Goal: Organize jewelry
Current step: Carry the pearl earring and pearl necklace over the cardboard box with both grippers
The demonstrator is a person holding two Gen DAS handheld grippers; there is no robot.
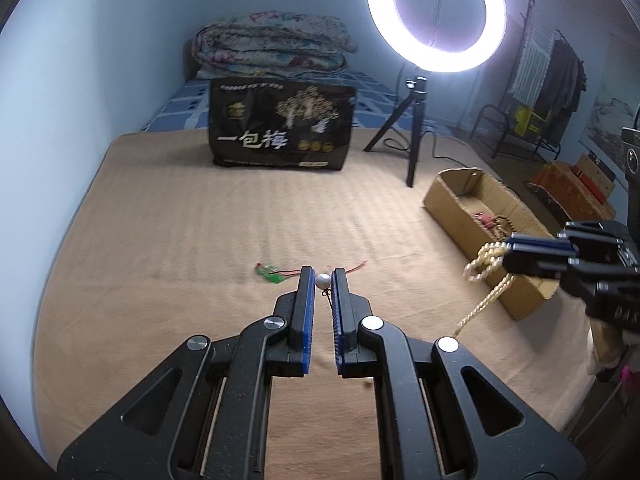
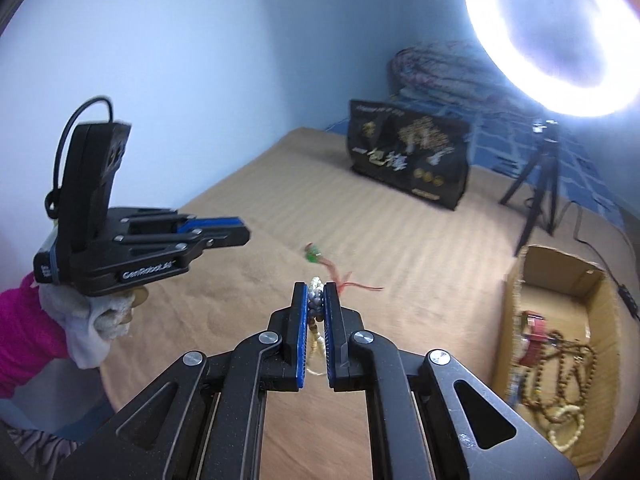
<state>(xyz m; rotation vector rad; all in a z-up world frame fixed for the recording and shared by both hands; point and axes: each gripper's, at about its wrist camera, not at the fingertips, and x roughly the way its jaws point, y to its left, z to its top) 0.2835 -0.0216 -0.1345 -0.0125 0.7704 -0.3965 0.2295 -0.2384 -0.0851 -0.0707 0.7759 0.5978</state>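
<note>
My left gripper [image 1: 322,277] is shut on a white pearl bead [image 1: 322,280] with a thin cord hanging below, held above the tan bed cover. It shows at the left of the right wrist view [image 2: 240,236]. My right gripper [image 2: 316,296] is shut on a cream beaded necklace [image 2: 316,308], whose strand hangs down; in the left wrist view [image 1: 510,250] the necklace [image 1: 486,264] dangles beside the cardboard box [image 1: 452,200]. A green and red cord ornament [image 1: 272,274] lies on the cover; it also shows in the right wrist view [image 2: 320,258].
The cardboard box [image 2: 516,288] at the right holds several bead strings [image 2: 560,368] and a red item. A black printed bag [image 1: 280,124] stands at the back, a ring light on a tripod [image 1: 416,128] beside it. Folded quilts [image 1: 272,46] lie behind.
</note>
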